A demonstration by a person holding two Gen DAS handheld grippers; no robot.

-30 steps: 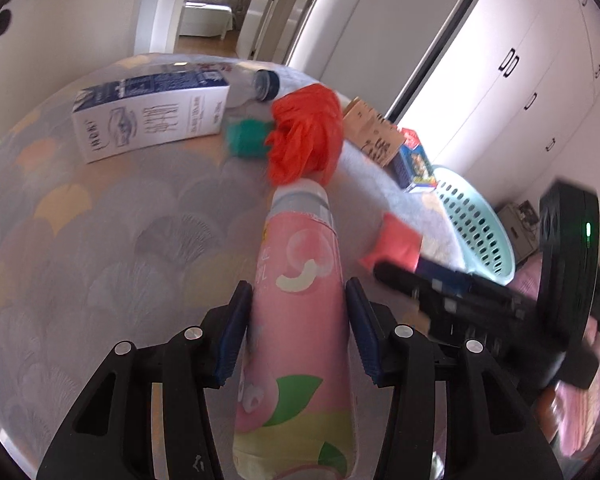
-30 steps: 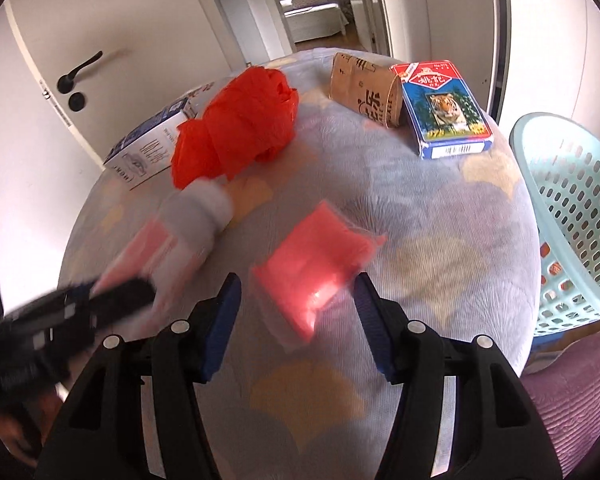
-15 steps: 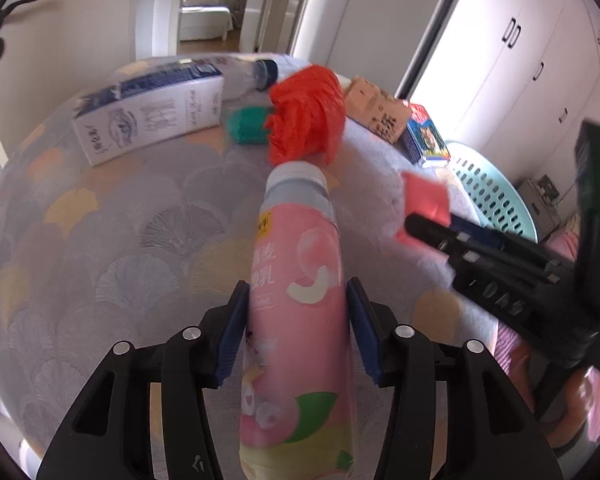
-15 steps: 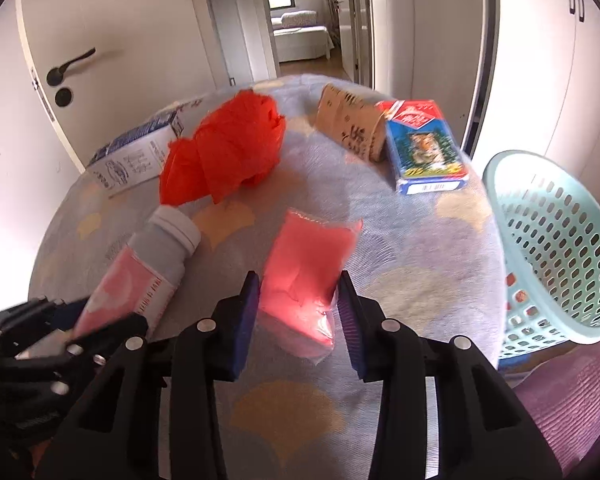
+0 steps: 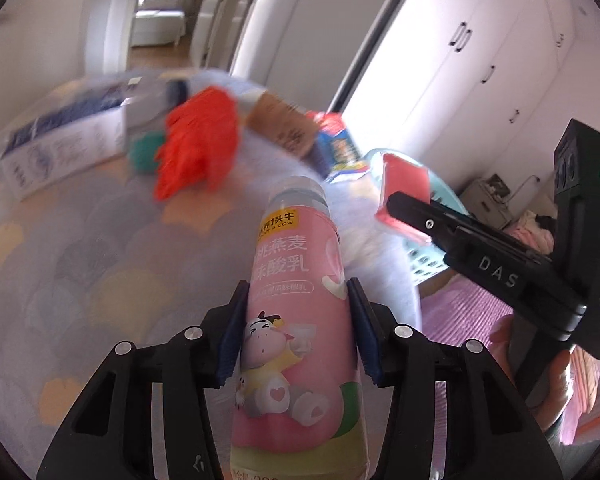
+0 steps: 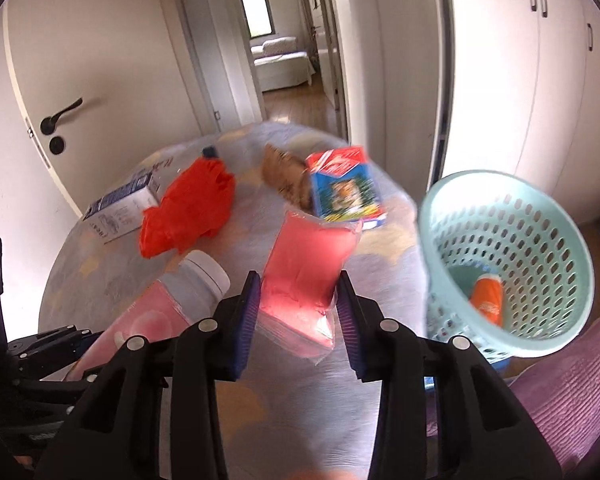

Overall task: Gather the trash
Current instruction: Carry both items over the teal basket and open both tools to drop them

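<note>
Pink bottle (image 5: pixel 300 320), red-pink packet (image 6: pixel 306 276), orange bag (image 6: pixel 188 212), pale teal basket (image 6: pixel 512 260), seemingly scallop-patterned tablecloth (image 5: pixel 80 272).

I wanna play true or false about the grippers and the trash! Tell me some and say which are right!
1. The left gripper is squeezing a pink bottle. True.
2. The right gripper holds nothing. False: it is shut on a pink packet.
3. The teal basket has nothing in it. False: an orange thing lies inside.
4. A crumpled orange bag lies on the table. True.
5. The tiger box is in the basket. False: it is on the table.
</note>
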